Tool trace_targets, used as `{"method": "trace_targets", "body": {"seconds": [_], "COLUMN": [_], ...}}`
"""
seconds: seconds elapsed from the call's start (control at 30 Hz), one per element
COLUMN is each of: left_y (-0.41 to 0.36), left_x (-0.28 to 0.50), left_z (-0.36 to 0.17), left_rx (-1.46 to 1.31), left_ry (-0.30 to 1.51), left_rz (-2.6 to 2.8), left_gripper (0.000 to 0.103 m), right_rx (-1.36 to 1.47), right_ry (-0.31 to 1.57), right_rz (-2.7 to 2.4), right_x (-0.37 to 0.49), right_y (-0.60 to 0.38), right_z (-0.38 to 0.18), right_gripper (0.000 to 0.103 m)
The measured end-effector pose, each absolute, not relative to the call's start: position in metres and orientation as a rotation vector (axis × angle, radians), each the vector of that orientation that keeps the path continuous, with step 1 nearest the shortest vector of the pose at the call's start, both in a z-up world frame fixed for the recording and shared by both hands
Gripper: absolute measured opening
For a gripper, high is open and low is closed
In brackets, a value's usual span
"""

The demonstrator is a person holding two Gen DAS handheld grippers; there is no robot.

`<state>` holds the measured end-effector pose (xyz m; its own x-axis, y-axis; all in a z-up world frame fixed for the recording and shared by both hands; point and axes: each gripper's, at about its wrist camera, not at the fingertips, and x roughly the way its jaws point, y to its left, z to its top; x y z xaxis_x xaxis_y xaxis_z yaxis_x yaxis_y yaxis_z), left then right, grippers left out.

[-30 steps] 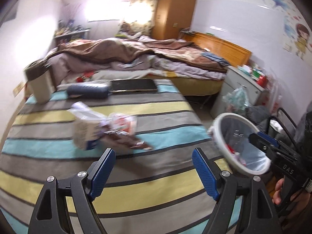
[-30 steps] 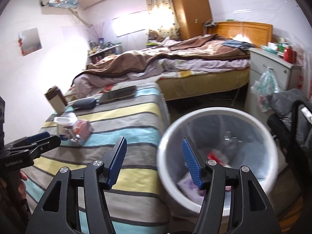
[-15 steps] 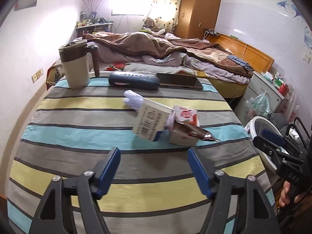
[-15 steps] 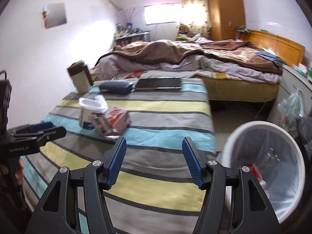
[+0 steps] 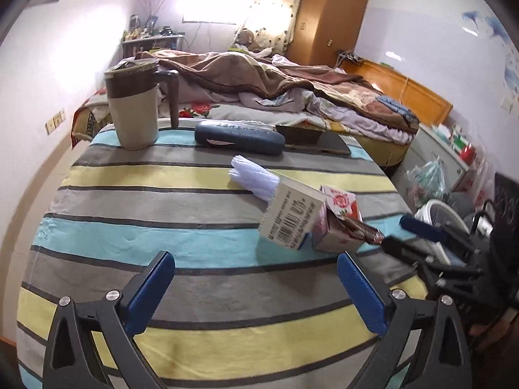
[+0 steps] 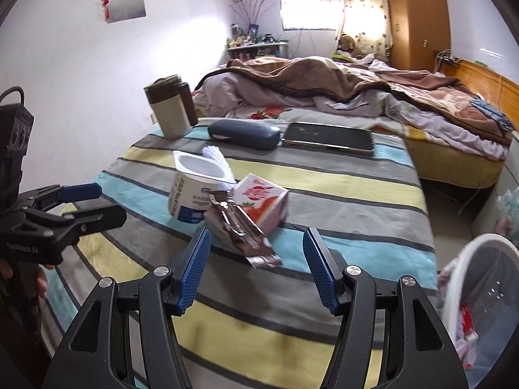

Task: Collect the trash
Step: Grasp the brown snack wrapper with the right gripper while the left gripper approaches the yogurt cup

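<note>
wrapper now nearer right gripper; left gripper fingers opening, both empty.

Tabletop cloth striped grey, yellow and light blue; white and blue cup; brown wrapper; red-and-white carton

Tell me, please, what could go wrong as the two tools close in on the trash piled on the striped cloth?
The brown wrapper lies against the yogurt cup and the red carton, so the right tool may drag all three. The left tool, its jaws opening with nothing between them, might tip the leaning cup. The bin stands off the table's edge, so a loose grip could drop trash on the floor.
</note>
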<state>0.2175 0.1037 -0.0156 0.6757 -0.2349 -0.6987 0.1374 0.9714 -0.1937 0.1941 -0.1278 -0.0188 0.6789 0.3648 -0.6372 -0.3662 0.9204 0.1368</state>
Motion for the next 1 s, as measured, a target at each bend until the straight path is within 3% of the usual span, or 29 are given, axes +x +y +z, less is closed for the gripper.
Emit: {"method": "trace_targets", "body": {"seconds": [0.2, 0.57, 0.93, 1.0], "left_y": [0.113, 0.094, 0.08, 0.077], "left_x": [0.229, 0.255, 0.278, 0.281], "left_z": [-0.015, -0.022, -0.032, -0.033], "left_rx": [-0.161, -0.133, -0.123, -0.12], "left_ry": [0.786, 0.815, 0.836, 0.837], "left_rz": [-0.211, -0.332, -0.357, -0.355], "left_gripper": [0.101, 0.099, 0.099, 0.094], "right_rx": [-0.042, -0.059, 0.013, 0.032], "right_ry": [0.739, 0.782, 0.782, 0.774], "right_rz": [0.421, 0.411, 0.41, 0.398], "right_x": [0.204, 0.209, 0.208, 0.207], "right_y": [-0.114, -0.107, -0.114, -0.117], "right_z": [-0.025, -0.033, -0.033, -0.033], "right_gripper": [0.06, 0.026, 0.026, 0.026]}}
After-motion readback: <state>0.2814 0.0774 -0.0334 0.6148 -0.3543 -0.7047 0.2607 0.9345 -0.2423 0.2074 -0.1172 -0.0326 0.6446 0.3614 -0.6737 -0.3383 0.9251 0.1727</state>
